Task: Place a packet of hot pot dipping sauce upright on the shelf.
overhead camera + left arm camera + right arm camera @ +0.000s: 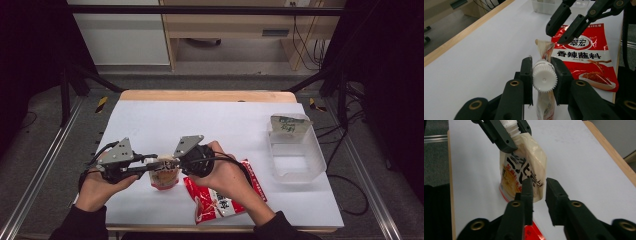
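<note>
Closest to my left gripper view, the white ridged cap (544, 79) of a spouted sauce pouch (545, 105) sits squeezed between the two black jaws of my left gripper (544, 77), which are clamped tight on it. From above, the pouch (164, 177) hangs from that grip and stands upright on the white table (200, 125) near its front edge, between my two hands, the left hand (97, 187) holding its tool from the left. My right gripper (537, 192) faces the pouch body (524, 175) from the other side; its jaws stand parted with a gap between them, the tips just at the pouch's lower corner, and I cannot tell whether they touch it. A red seasoning packet (225, 195) lies flat on the table partly under my right hand (225, 175). Well apart, toward the far right, a clear plastic bin (295, 150) sits with a labelled card (287, 125) leaning at its far end.
</note>
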`<state>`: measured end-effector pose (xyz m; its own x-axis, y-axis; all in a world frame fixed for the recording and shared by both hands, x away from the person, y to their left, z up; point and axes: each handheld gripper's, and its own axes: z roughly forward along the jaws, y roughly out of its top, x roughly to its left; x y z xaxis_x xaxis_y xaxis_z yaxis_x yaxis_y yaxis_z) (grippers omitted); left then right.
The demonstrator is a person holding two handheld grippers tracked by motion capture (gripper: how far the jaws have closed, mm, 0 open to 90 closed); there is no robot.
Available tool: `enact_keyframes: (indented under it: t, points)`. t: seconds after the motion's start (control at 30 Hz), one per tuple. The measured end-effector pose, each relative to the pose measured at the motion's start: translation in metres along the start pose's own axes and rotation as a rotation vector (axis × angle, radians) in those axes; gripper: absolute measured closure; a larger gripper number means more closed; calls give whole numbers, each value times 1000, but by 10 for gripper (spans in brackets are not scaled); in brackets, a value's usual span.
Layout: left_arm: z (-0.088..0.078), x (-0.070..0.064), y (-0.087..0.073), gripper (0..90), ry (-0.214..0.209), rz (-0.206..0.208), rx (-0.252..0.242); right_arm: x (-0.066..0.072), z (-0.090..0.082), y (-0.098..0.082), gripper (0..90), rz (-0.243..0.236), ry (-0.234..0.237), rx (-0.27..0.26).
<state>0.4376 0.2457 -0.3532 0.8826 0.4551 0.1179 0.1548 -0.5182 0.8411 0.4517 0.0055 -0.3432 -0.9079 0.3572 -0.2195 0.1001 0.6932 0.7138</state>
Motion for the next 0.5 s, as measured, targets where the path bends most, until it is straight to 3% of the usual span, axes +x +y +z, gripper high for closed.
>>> enact_keyframes:
  t: [0.3, 0.5]
  points:
    - [-6, -4, 7, 734, -9, 33, -19, -5, -3, 23, 410, -101, 5, 122]
    - [-3, -6, 8, 734, -21, 57, -7, -6, 7, 35, 293, -115, 59, 181]
